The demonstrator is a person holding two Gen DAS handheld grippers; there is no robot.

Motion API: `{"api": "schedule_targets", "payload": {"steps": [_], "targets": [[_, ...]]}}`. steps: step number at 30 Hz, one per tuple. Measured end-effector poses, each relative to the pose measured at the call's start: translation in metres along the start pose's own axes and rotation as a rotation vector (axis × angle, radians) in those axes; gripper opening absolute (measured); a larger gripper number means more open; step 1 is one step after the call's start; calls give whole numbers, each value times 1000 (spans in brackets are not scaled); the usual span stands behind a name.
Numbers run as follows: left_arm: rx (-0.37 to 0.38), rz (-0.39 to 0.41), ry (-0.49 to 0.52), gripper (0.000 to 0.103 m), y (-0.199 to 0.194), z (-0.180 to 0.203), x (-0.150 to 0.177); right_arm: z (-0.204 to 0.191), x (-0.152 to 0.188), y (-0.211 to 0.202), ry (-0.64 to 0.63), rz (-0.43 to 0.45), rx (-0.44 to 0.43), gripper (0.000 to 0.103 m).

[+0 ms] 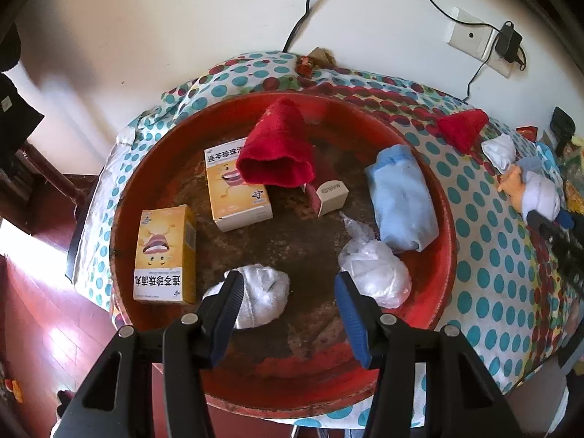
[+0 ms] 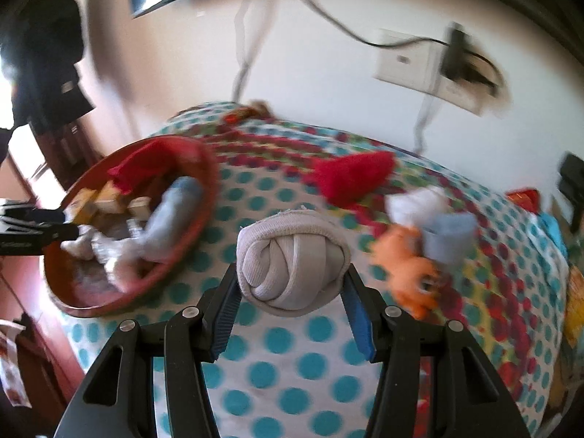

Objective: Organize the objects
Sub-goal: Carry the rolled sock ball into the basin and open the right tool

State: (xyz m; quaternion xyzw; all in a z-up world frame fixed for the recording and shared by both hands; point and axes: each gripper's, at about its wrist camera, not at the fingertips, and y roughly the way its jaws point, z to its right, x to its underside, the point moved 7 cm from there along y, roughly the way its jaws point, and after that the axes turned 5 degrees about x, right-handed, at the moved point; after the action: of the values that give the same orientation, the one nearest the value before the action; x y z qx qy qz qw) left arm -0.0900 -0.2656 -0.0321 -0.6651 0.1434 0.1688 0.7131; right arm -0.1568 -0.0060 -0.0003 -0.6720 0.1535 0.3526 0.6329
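My right gripper (image 2: 290, 284) is shut on a rolled grey-white sock (image 2: 292, 261) and holds it above the dotted tablecloth (image 2: 292, 365). My left gripper (image 1: 288, 292) is open and empty over the near part of the round red tray (image 1: 443, 292). The tray holds two yellow medicine boxes (image 1: 162, 255) (image 1: 237, 189), a red cloth (image 1: 277, 149), a small white box (image 1: 330, 197), a light blue roll (image 1: 401, 200), a clear plastic bag (image 1: 374, 273) and a white sock roll (image 1: 262, 294) by the left finger. The tray also shows in the right wrist view (image 2: 204, 197).
On the cloth to the right of the tray lie a second red cloth (image 2: 352, 177), a white sock ball (image 2: 416, 202), a pale blue roll (image 2: 450, 235) and an orange toy (image 2: 408, 266). A wall socket with a plugged adapter (image 1: 507, 42) is behind the table.
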Motion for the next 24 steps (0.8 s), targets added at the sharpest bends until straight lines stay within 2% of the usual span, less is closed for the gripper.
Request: {"api": "schedule_targets", "payload": {"steps": [11,24], "targets": [[-29,-13,-31,53,0,-16,2,-83,-17,0,-94,6,-107,51],[-76,-9,-105,53,-6,-47,5,-136,-28,7,-173,-2,-153,51]]}}
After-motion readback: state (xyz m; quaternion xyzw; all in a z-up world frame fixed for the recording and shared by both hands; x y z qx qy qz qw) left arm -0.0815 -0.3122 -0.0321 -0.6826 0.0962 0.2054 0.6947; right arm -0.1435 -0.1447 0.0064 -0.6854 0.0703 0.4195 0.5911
